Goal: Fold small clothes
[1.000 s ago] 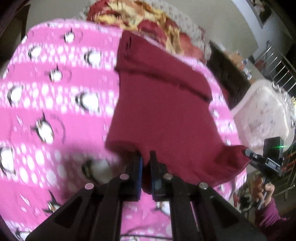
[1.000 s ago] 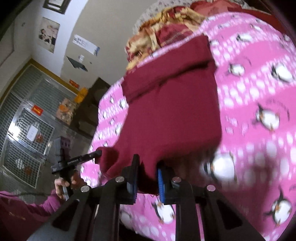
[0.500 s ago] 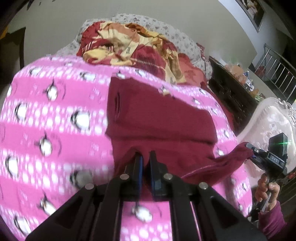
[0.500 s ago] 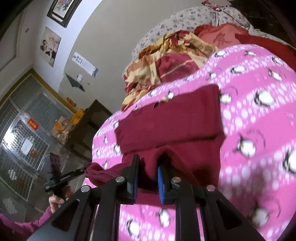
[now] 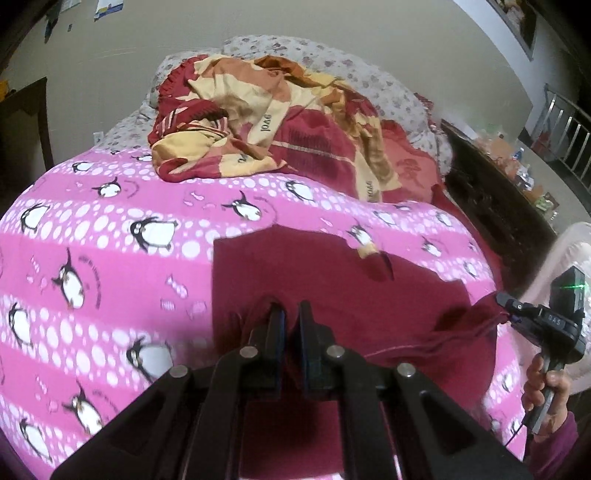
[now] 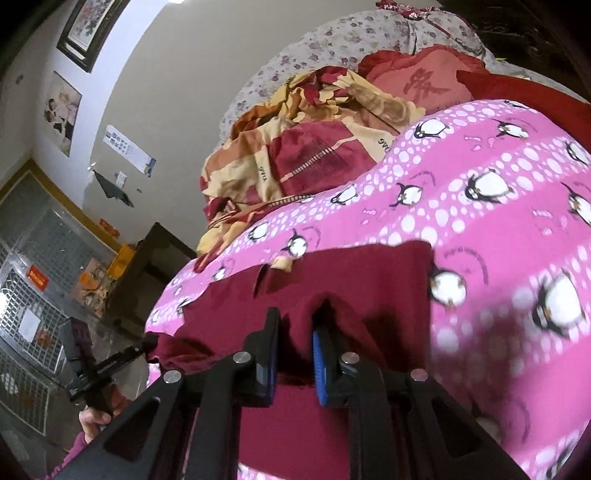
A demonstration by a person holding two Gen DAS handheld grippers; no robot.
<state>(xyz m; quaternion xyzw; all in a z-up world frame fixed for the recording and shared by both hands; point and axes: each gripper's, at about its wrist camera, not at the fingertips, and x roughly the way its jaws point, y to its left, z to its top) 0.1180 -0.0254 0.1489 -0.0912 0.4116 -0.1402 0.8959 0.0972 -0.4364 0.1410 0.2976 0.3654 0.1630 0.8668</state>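
You have one maroon garment [image 5: 332,288] on the bed, lying flat on the pink penguin blanket [image 5: 110,266] near its front edge, with its near hem lifted off the blanket by two grippers. Your left gripper [image 5: 290,325] is clenched on a bunch of that hem, its jaws nearly touching with cloth pinched between them. Your right gripper [image 6: 295,332] is clamped on the hem too, its blue-padded jaws a little further apart around a thicker fold. In the left wrist view the right gripper [image 5: 502,297] shows at the far right, held in your right hand [image 5: 546,395], with the hem stretched between the two tools. In the right wrist view the left gripper [image 6: 147,341] shows at lower left, in your left hand [image 6: 94,417].

Beyond the garment lies one crumpled red and yellow quilt [image 5: 280,125], piled against one floral pillow [image 5: 354,70] at the head of the bed. One small yellow tag [image 5: 367,251] peeks out at the garment's far edge. One dark wooden cabinet [image 5: 495,206] stands beside the bed, and one framed picture [image 6: 90,29] hangs on the wall
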